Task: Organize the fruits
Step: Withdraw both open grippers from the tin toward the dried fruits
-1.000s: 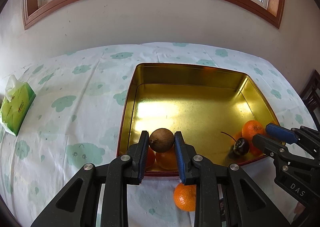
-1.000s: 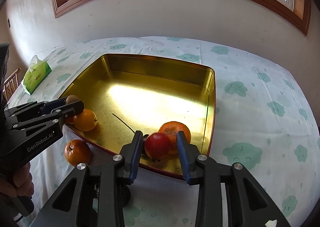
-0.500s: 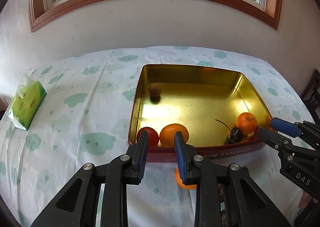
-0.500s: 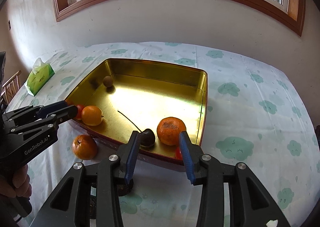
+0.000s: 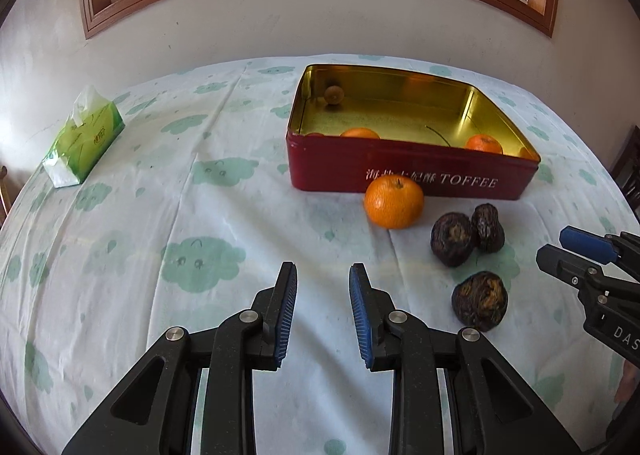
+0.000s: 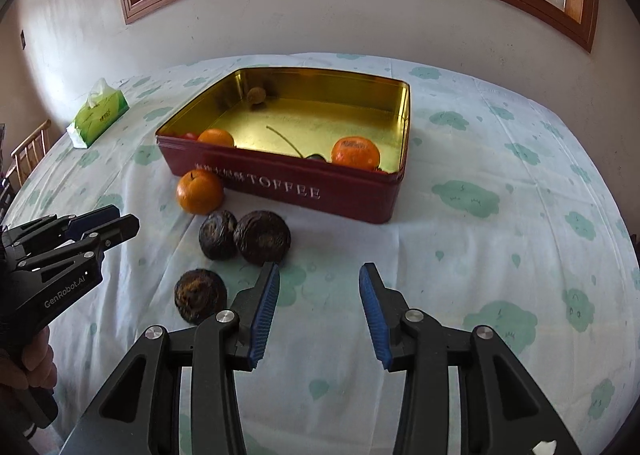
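Observation:
A red toffee tin [image 5: 400, 171] with a gold inside holds two oranges [image 5: 360, 133] [image 5: 484, 143] and a small brown fruit [image 5: 334, 94] in its far left corner. In front of the tin lie a loose orange [image 5: 394, 202] and three dark wrinkled fruits [image 5: 454, 239]. My left gripper [image 5: 323, 275] hovers over bare cloth, jaws apart, nothing between them. My right gripper [image 6: 318, 275] is open and empty too, just right of the dark fruits [image 6: 262, 237] [image 6: 200, 295]. A dark cherry [image 6: 316, 157] lies inside the tin [image 6: 320, 195].
A green tissue pack [image 5: 84, 139] lies at the far left of the cloud-print tablecloth. A wooden chair [image 6: 28, 151] stands off the left edge. A white wall and window are behind the table. A hand [image 6: 32, 367] grips the left tool's handle.
Both grippers let go of their fruit over the tin and drew back toward the near table edge. The brown fruit rolled to the tin's far corner. The dark fruits came into view.

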The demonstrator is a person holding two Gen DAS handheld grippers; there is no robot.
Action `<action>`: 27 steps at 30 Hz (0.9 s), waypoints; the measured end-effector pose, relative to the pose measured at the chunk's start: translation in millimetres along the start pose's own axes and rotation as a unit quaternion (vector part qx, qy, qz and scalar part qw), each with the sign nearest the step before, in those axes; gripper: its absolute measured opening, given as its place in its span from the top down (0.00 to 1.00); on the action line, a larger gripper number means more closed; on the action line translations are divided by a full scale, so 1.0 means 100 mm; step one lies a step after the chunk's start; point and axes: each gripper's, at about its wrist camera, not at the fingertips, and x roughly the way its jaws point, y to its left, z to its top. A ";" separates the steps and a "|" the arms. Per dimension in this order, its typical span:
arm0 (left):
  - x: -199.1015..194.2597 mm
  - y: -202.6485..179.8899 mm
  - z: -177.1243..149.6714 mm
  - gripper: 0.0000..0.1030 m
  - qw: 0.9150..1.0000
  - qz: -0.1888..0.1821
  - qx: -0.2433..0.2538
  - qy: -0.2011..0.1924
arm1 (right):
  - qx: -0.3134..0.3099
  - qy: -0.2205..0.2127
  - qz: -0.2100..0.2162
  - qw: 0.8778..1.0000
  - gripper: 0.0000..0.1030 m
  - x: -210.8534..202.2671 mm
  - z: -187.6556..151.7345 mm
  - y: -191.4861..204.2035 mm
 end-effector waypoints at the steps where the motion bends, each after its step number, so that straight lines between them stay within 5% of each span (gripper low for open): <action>1: -0.01 0.01 -0.04 0.72 1.000 0.003 0.000 0.000 | 0.001 0.002 0.004 1.000 0.62 -0.01 -0.05 0.03; 12: -0.09 0.20 -0.35 0.72 1.000 0.006 -0.025 0.006 | -0.031 0.023 0.028 0.999 0.62 -0.02 -0.30 0.38; 27: -0.12 0.22 -0.39 0.69 1.000 0.003 -0.024 -0.002 | -0.058 0.013 0.024 0.998 0.61 0.19 -0.17 0.66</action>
